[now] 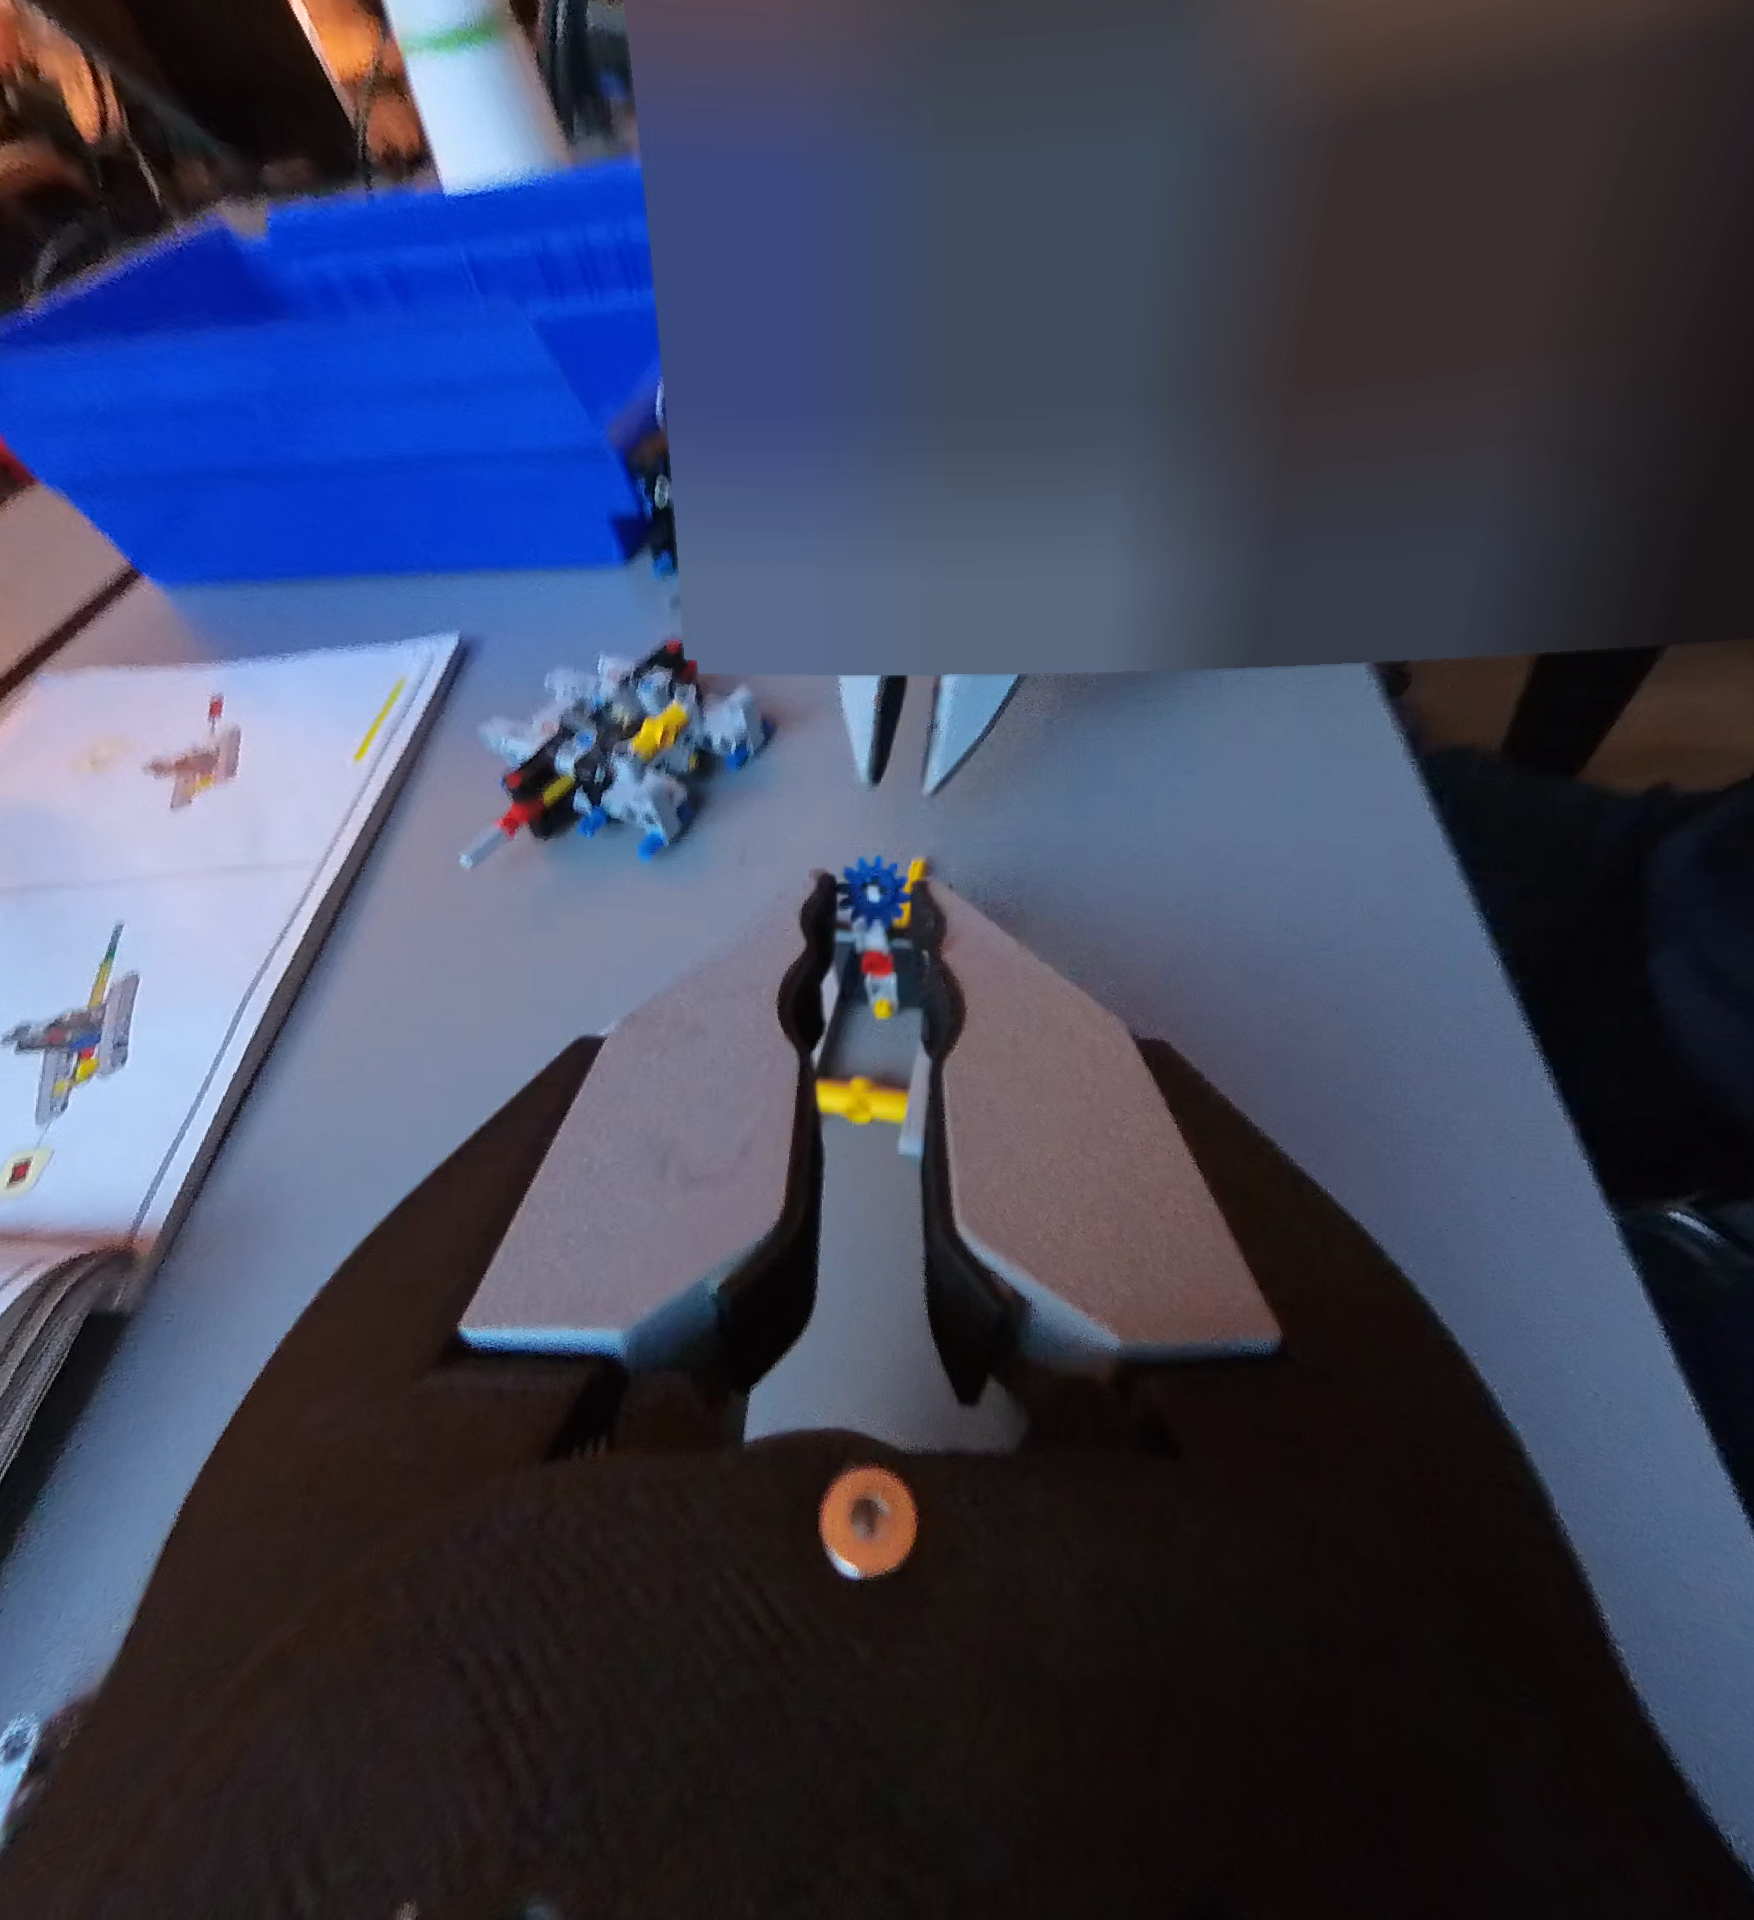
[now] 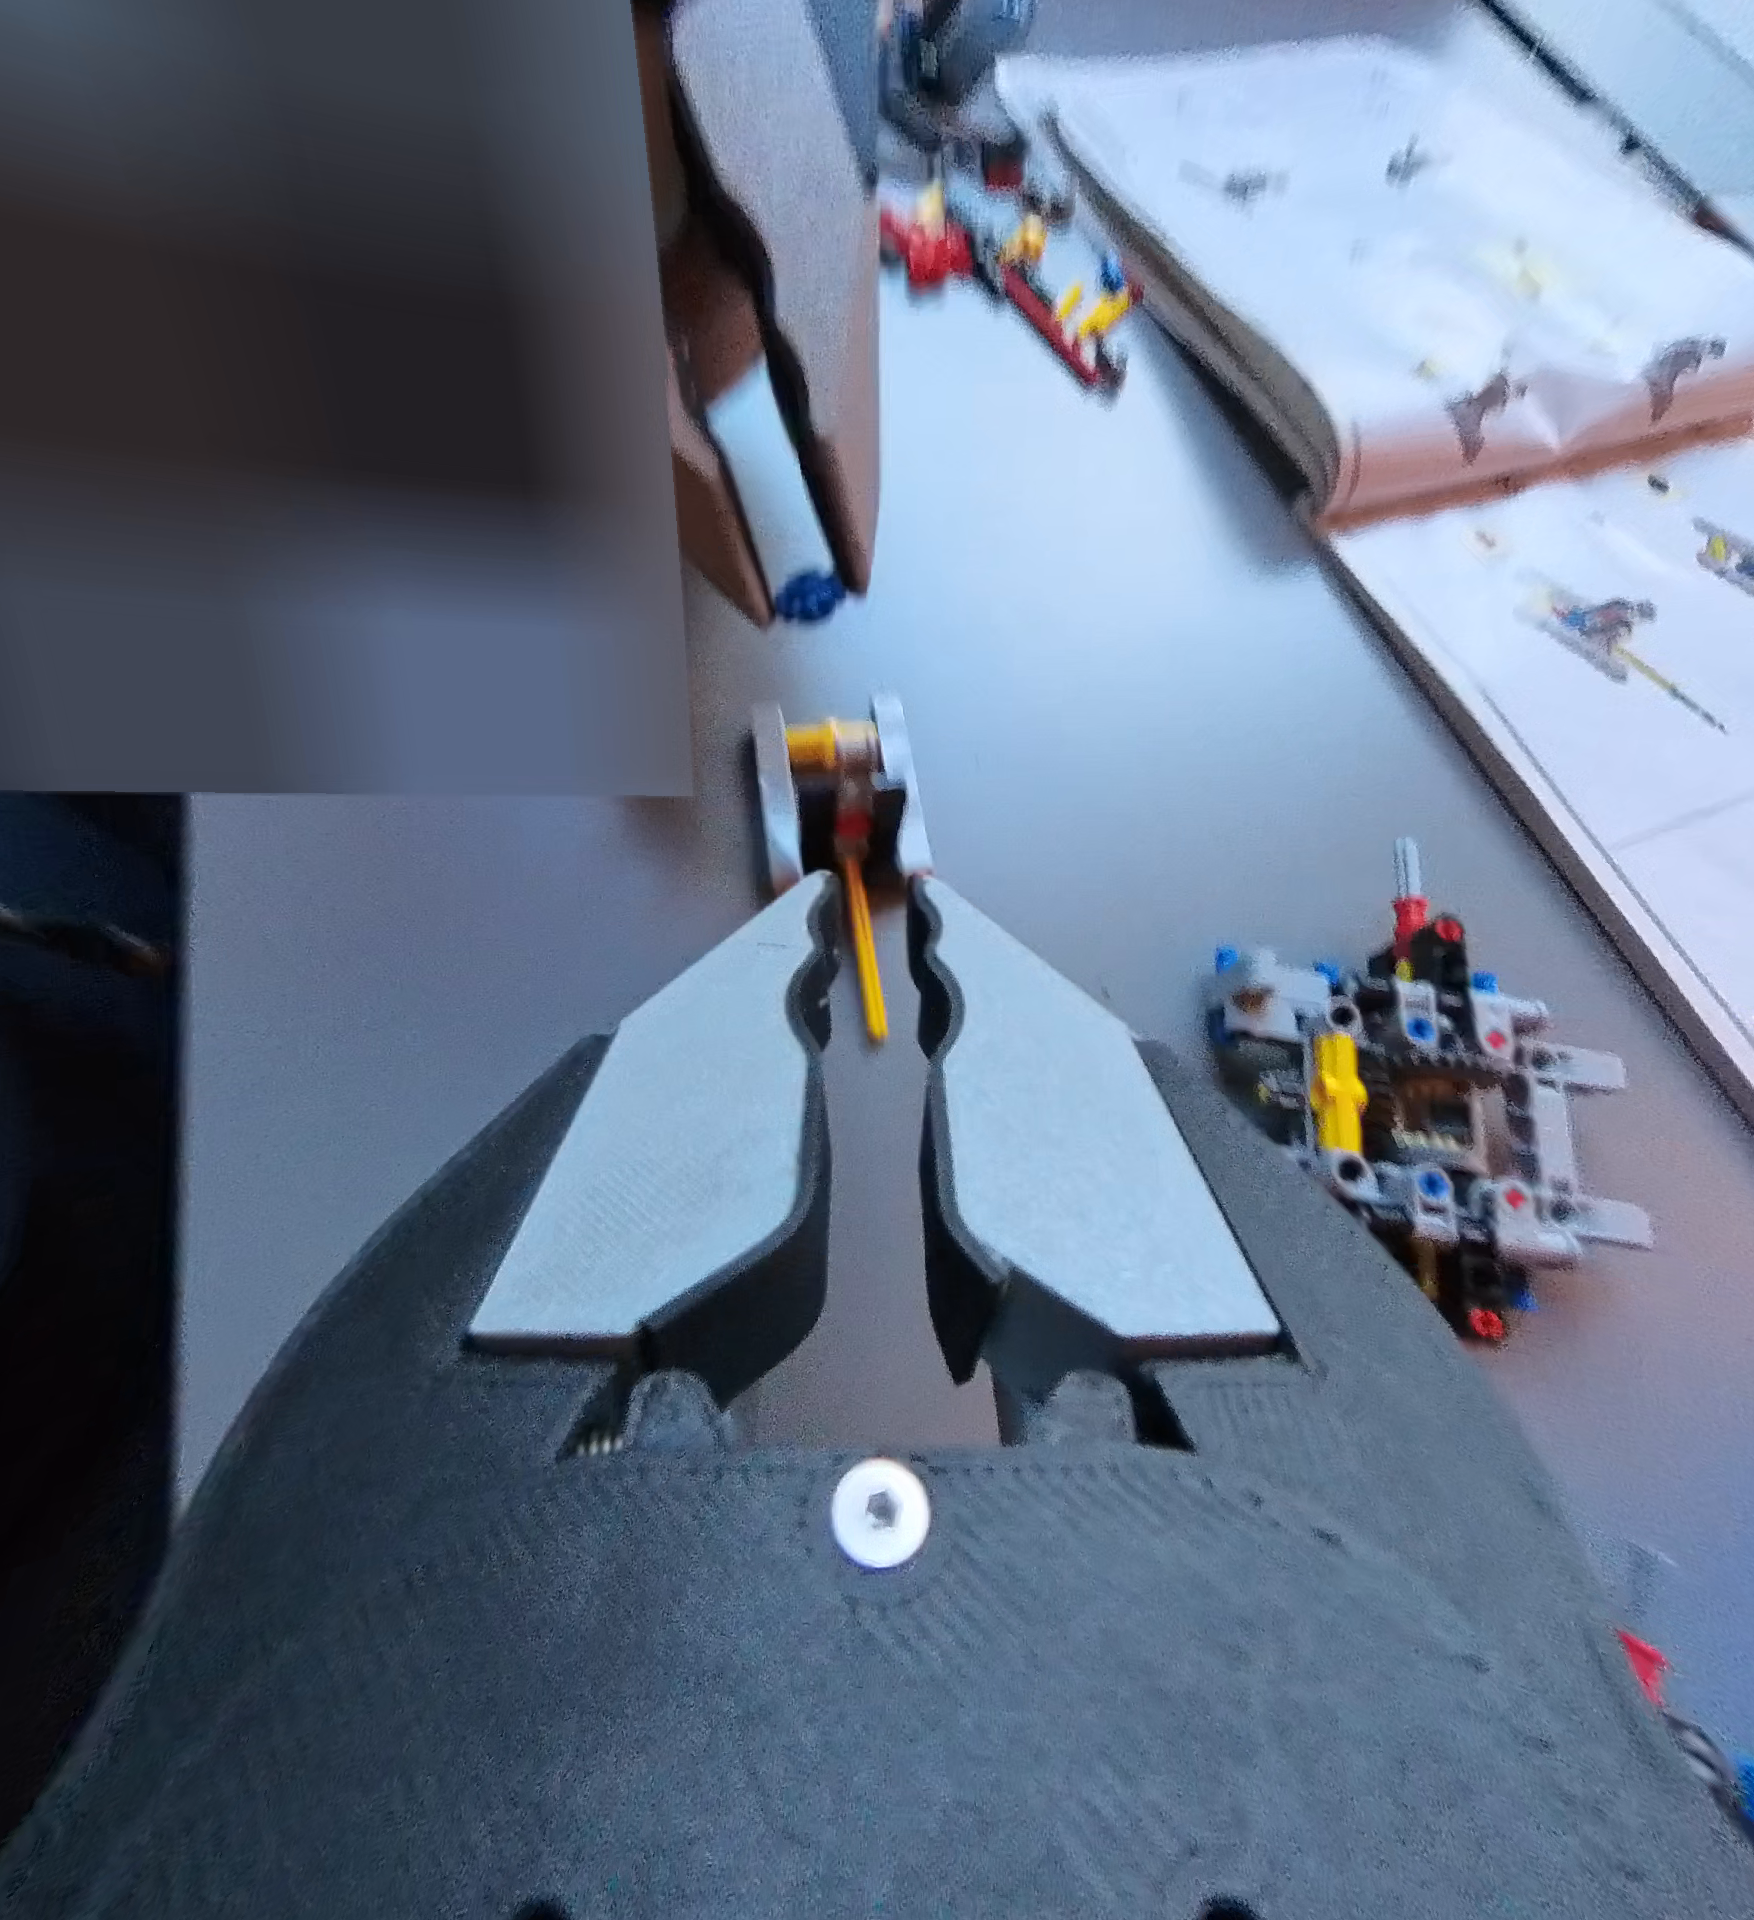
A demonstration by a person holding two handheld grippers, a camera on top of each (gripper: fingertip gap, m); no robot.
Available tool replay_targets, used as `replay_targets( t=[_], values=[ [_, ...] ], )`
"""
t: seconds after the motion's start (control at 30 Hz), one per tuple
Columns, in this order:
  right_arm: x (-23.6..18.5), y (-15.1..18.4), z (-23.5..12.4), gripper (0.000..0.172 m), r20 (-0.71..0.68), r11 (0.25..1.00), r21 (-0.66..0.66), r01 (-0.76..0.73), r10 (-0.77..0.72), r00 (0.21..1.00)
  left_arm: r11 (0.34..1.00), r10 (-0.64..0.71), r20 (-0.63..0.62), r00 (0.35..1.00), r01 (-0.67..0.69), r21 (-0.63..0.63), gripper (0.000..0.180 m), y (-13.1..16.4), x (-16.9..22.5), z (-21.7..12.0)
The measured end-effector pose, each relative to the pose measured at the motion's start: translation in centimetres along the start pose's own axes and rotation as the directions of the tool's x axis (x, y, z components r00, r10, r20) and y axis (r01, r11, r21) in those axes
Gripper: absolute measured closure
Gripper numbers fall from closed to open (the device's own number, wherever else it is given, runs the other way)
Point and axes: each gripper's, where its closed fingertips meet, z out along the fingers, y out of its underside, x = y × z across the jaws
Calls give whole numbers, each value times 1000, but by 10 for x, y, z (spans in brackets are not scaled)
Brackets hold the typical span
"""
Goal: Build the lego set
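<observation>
My left gripper [image 1: 874,909] is clamped narrow on a small grey brick frame [image 1: 878,1023] bearing a blue gear [image 1: 874,891] at the fingertips. My right gripper [image 2: 871,914] stands slightly parted; a thin yellow axle [image 2: 865,961] from that frame runs between its pads, untouched by them as far as I see. Beyond, a larger brick assembly [image 1: 624,753] sits on the grey table [image 1: 1164,935] beside the open instruction booklet [image 1: 177,883]. Farthest, a blue bin [image 1: 312,416].

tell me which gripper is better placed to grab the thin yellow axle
Right. The yellow axle lies between the right gripper's open jaws with space on both sides, so closing should probably catch it. The left gripper already has the blue gear at its tips.
</observation>
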Motion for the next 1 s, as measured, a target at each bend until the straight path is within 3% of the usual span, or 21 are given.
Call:
replay_targets(
  t=[0.13, 0.3, 0.47, 0.67, 0.73, 0.8, 1.0],
  values=[
    [-13, -33, 6, 162, 103, 985, 107, -137, 126, 987, 993, 61, -19, 998, -58, 105, 170, -13, 6, -6],
    [-18, -42, 14, 158, 195, 964, 123, -234, 208, 958, 992, 99, 7, 995, -100, 76, 170, -8, 5, -6],
    [9, -2, 7, 149, 10, 991, -10, -135, 135, 991, 994, 74, 2, 997, -73, -79, 170, 22, -2, -2],
    [6, 40, 23, 144, 15, 972, -232, -24, 29, 999, 996, 51, -5, 999, -51, -79, 170, 22, -3, -7],
    [0, 37, 32, 150, 37, 974, -227, 23, -15, 999, 995, 2, -42, 999, -7, -104, 169, 27, 0, -5],
    [-2, 34, 37, 171, 44, 974, -220, 48, -39, 998, 994, -12, -41, 999, 8, -113, 169, 29, -1, -4],
    [-2, 27, 42, 172, 19, 987, -150, 60, -58, 998, 996, -34, -47, 998, 30, -85, 169, 23, 0, -3]
  ],
)
